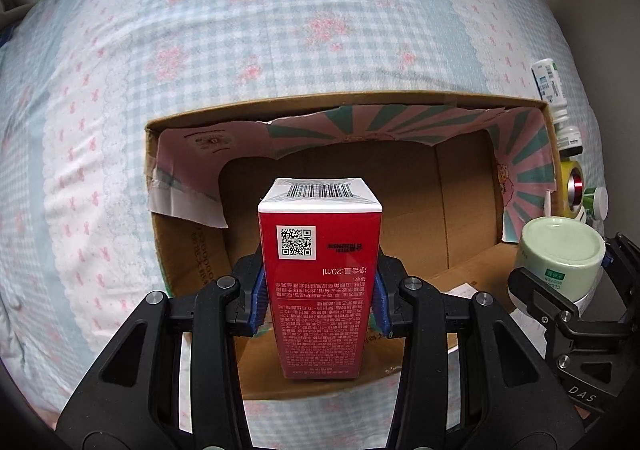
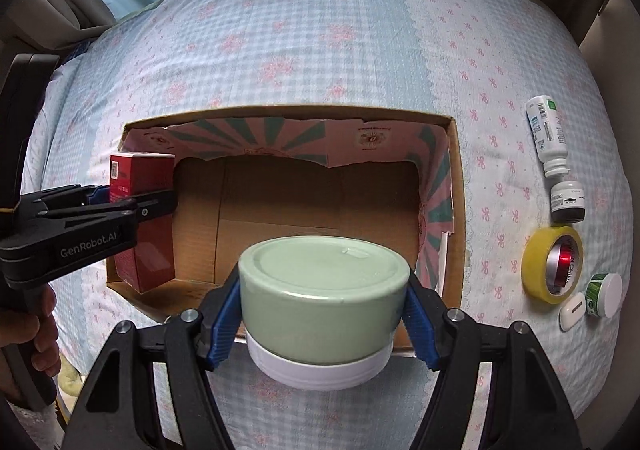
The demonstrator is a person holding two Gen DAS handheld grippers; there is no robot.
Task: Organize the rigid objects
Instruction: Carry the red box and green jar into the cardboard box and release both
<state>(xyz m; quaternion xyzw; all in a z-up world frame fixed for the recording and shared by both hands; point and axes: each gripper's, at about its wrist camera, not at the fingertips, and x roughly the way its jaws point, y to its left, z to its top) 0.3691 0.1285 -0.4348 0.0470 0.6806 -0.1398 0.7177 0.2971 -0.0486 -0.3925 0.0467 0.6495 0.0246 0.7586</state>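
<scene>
My left gripper (image 1: 319, 300) is shut on a tall red carton (image 1: 320, 270) with a white barcoded top, held over the near left part of an open cardboard box (image 1: 460, 209). In the right wrist view the carton (image 2: 148, 217) hangs at the box's left wall (image 2: 120, 153), gripped by the left gripper (image 2: 120, 205). My right gripper (image 2: 322, 314) is shut on a round jar (image 2: 324, 290) with a pale green lid and white base, held above the box's near edge. The jar (image 1: 560, 254) also shows in the left wrist view.
The box sits on a blue checked bedspread (image 2: 320, 49) with pink flowers. Right of the box lie a white bottle (image 2: 546, 133), a small dark jar (image 2: 567, 201), a yellow tape roll (image 2: 552, 264), a white earbud case (image 2: 573, 310) and a small green-labelled tub (image 2: 604, 294).
</scene>
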